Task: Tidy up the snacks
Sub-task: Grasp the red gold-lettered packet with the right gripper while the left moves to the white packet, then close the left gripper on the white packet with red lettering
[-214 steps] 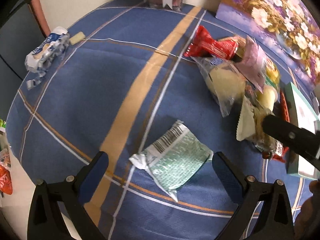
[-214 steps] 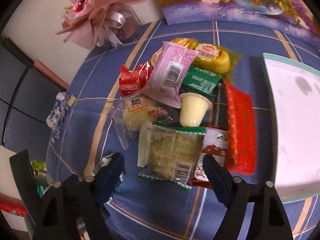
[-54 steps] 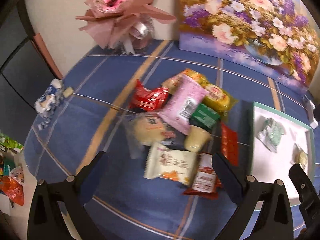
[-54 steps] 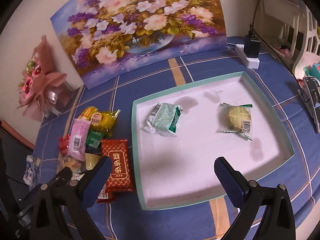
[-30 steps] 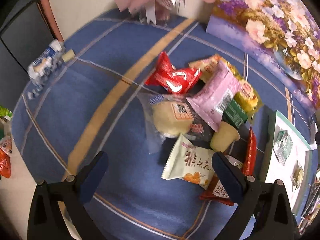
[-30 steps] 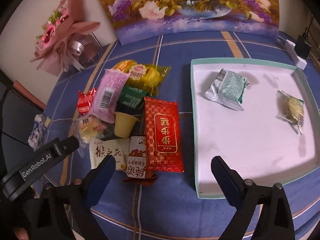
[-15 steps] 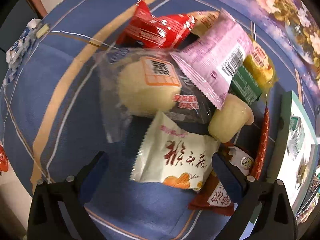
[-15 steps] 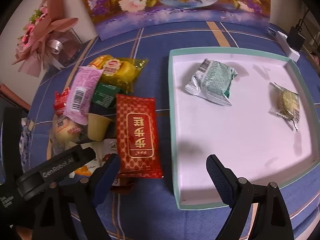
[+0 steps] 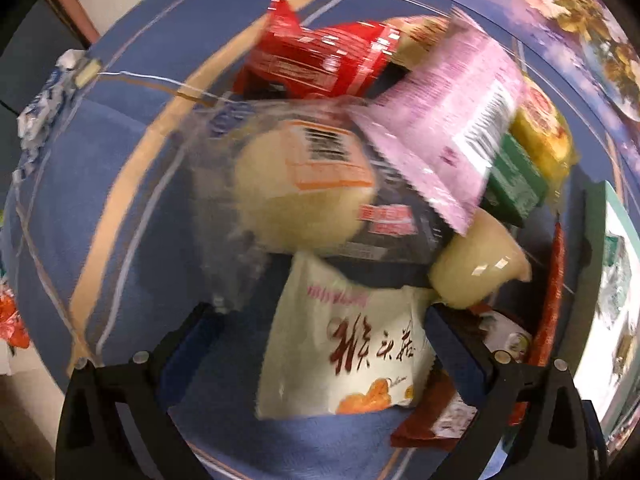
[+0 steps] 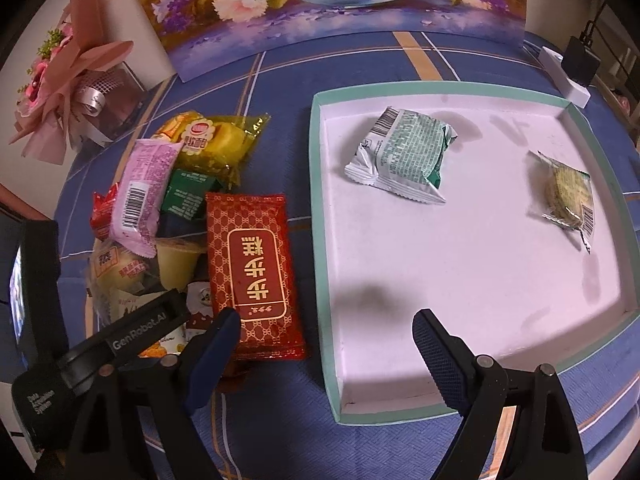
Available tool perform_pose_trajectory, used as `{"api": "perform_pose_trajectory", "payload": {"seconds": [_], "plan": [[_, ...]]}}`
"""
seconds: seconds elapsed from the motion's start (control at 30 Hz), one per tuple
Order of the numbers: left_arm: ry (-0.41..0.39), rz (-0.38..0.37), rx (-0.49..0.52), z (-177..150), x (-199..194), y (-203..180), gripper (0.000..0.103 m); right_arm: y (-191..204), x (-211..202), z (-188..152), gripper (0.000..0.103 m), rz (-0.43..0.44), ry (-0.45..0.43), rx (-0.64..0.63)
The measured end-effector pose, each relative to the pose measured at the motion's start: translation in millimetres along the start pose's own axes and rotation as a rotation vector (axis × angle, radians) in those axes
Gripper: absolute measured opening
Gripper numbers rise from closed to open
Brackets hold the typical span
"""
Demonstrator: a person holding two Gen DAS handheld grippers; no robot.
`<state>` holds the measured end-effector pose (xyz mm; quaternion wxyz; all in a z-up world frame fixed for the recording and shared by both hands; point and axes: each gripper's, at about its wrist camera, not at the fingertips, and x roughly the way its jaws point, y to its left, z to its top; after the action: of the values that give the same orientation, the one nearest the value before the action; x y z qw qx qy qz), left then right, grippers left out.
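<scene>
While two packets are already lying in the white tray (image 10: 472, 280) with the mint-green rim, the step in hand is reading as the picking of the next snack from the heap on the blue-checked worktop (image 10: 280, 420). Left tongs (image 9: 320, 344): spread wide, nothing pinched, pointing down over the cream biscuit packet (image 9: 352, 356) with red lettering, which is lying between the two pads at the near edge of the heap; whether a pad is touching the wrapper is not clear through the blur. Right tongs (image 10: 326, 340): jaws having just been closing a little, now standing spread with nothing between them, hovering over the near left corner of the tray, its left pad just beside the red brocade-patterned cake packet (image 10: 250, 272). Heap, remaining: clear-wrapped steamed bun (image 9: 304, 196), pink packet (image 9: 448, 136), red packet (image 9: 320, 60), jelly cup (image 9: 476, 268), green packet (image 10: 186, 194), yellow cake packet (image 10: 212, 144), all overlapping, just left of the tray. Tray contents: green-and-white packet (image 10: 404, 156) at the far left, clear-wrapped round biscuit (image 10: 568, 196) at the right, well apart. Next move, as judged: the left tongs are needing to settle over the cream packet, press together on its body without catching the bun wrapper or the jelly cup beside it, then lift it across to a bare part of the tray. Task standing early; most snacks are still lying outside the tray.
</scene>
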<state>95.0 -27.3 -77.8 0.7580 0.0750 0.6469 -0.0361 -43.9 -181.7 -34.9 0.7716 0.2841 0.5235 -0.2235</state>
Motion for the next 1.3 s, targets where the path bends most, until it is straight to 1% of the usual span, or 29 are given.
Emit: {"api": "perform_pose_trajectory", "payload": {"seconds": [0.07, 0.13, 0.23, 0.3, 0.33, 0.37, 0.43, 0.5, 0.57, 0.63, 0.67, 0.83, 0.93, 1.0, 1.07, 1.1, 1.17, 1.3], "plan": [[0.001, 0.014, -0.015, 4.1, 3.1, 14.8, 0.103, 3.2, 0.5, 1.3, 0.09, 0.004, -0.006, 0.003], [0.01, 0.017, -0.046, 6.9, 3.4, 24.2, 0.103, 5.6, -2.2, 2.9, 0.09, 0.029, -0.025, 0.003], [0.014, 0.028, -0.083, 11.0, 3.5, 34.1, 0.103, 13.3, -6.5, 5.3, 0.079, 0.074, -0.055, -0.014], [0.019, 0.025, -0.103, 13.6, 3.6, 39.1, 0.103, 20.3, -8.2, 6.6, 0.077, 0.1, -0.07, -0.04], [0.023, 0.021, -0.111, 14.1, 3.8, 40.4, 0.103, 24.7, -8.3, 6.9, 0.073, 0.109, -0.074, -0.053], [0.027, 0.017, -0.117, 13.7, 3.8, 41.6, 0.103, 28.5, -7.9, 7.1, 0.066, 0.122, -0.074, -0.066], [0.037, 0.004, -0.13, 15.1, 5.2, 44.3, 0.103, 35.6, -5.4, 7.0, 0.059, 0.16, -0.063, -0.084], [0.041, -0.001, -0.132, 16.4, 5.5, 50.3, 0.103, 41.9, -1.8, 6.7, 0.056, 0.166, -0.054, -0.097], [0.044, -0.008, -0.132, 9.4, 7.2, 53.7, 0.103, 44.8, 2.5, 4.8, 0.053, 0.156, -0.049, -0.11], [0.045, -0.015, -0.128, 3.4, 3.1, 56.1, 0.103, 45.2, 8.2, 3.8, 0.053, 0.155, -0.035, -0.118], [0.045, -0.016, -0.124, 0.8, 7.7, 51.7, 0.103, 45.2, 10.7, 3.6, 0.053, 0.153, -0.03, -0.12], [0.066, -0.041, -0.111, 0.2, 11.2, 47.4, 0.103, 47.3, 25.7, 1.1, 0.053, 0.12, 0.01, -0.136], [0.075, -0.055, -0.112, -2.3, 14.4, 44.5, 0.103, 43.6, 26.4, 2.6, 0.052, 0.125, 0.009, -0.122], [0.07, -0.05, -0.103, -3.4, 17.6, 43.5, 0.103, 39.9, 27.3, 2.8, 0.053, 0.139, 0.013, -0.104], [0.065, -0.044, -0.094, -5.9, 17.5, 42.4, 0.103, 37.1, 27.7, 4.0, 0.05, 0.143, 0.016, -0.089], [0.063, -0.041, -0.089, -8.7, 12.7, 39.5, 0.103, 35.0, 27.3, 4.5, 0.049, 0.148, 0.018, -0.081], [0.057, -0.04, -0.075, -15.4, 20.1, 26.9, 0.103, 33.3, 27.4, 5.0, 0.049, 0.158, 0.02, -0.072], [0.041, -0.044, -0.052, -21.6, 24.0, 17.3, 0.103, 36.2, 28.0, 4.1, 0.048, 0.153, 0.019, -0.076]]}}
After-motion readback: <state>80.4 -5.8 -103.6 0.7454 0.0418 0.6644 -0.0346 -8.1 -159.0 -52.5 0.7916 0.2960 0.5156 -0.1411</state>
